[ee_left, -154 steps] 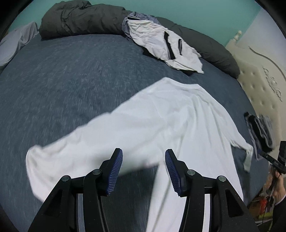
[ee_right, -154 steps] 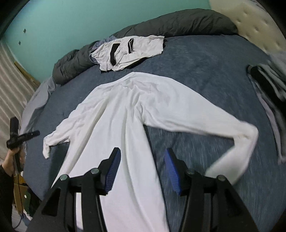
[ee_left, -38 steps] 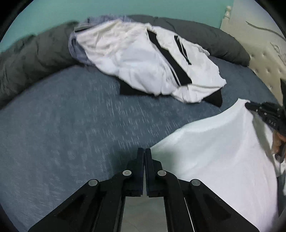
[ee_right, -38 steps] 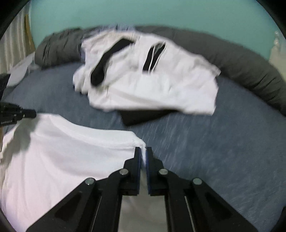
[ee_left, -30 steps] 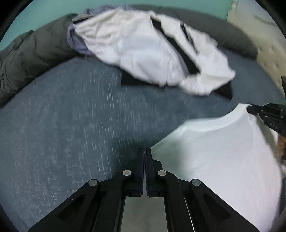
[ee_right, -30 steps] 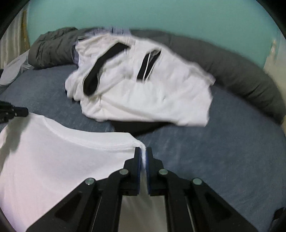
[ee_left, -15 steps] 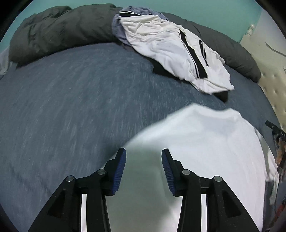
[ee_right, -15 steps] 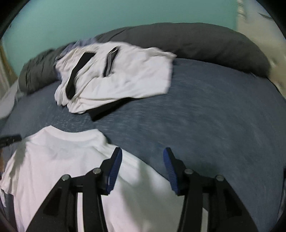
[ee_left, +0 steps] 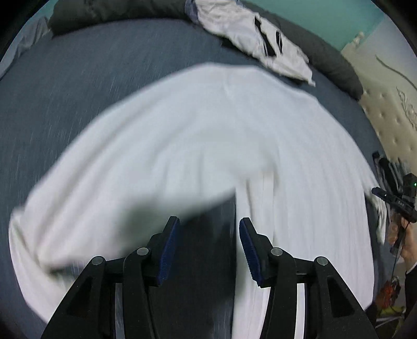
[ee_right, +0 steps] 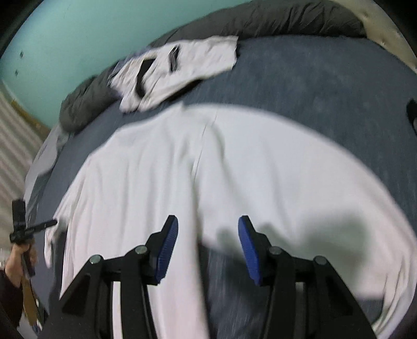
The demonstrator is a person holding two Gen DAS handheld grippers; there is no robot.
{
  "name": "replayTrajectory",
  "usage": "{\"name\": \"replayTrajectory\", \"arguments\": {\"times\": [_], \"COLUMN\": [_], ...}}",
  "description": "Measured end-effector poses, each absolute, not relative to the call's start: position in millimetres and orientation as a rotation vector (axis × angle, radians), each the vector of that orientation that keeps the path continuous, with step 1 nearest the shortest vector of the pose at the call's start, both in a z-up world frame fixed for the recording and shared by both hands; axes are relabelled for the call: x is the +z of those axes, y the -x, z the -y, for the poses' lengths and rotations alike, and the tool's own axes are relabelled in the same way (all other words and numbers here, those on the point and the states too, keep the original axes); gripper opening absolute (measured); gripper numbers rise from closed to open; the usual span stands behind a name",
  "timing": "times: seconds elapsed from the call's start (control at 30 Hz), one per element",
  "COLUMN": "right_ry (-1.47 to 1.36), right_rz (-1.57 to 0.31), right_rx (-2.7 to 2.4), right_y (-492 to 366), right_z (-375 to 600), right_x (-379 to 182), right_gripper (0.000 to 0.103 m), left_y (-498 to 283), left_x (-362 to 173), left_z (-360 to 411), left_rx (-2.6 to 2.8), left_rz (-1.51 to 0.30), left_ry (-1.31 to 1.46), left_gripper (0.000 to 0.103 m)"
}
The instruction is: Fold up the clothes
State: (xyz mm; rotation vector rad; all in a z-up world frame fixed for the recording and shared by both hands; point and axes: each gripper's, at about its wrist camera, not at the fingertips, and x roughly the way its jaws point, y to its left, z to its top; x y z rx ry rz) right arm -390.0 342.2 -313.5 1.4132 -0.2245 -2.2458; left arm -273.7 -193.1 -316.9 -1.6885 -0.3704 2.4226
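The thin, limp white long-sleeved cotton shirt, spread on the dark blue bed, is best pinched at a sleeve cuff, while the left gripper and right gripper are held wide open and empty.

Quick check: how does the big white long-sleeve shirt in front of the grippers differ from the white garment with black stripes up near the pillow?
The white long-sleeve shirt lies spread out flat, sleeves out to both sides; the striped garment sits crumpled in a heap. The shirt is plain white; the striped one carries black bands. The shirt lies right ahead of both open grippers, left and right; the striped garment lies far back against the dark bolster pillow. Both rest on the blue bedspread, ungripped.
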Motion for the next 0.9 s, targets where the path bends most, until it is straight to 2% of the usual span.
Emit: {"name": "replayTrajectory", "arguments": {"times": [0.33, 0.67, 0.77, 0.83, 0.9], "right_ry": [-1.549, -1.538, -1.536, -1.535, -1.529], "right_rz": [0.176, 0.269, 0.279, 0.277, 0.291], "right_rx": [-2.123, -2.162, -2.168, -2.176, -2.187], "right_y": [285, 212, 197, 191, 185], "right_z": [-368, -399, -405, -406, -410], "right_x": [-312, -300, -297, -295, -292], "right_gripper": [0.049, 0.05, 0.05, 0.05, 0.05], "left_y": [167, 161, 176, 184, 189], "left_x": [-311, -320, -330, -339, -346], "left_z": [181, 144, 137, 138, 140], "left_rx": [2.361, 2.427, 2.414, 2.426, 2.428], "left_rz": [0.313, 0.21, 0.213, 0.227, 0.25], "left_ry": [1.747, 1.671, 1.687, 1.713, 1.72], "left_gripper": [0.051, 0.048, 0.042, 0.034, 0.022]}}
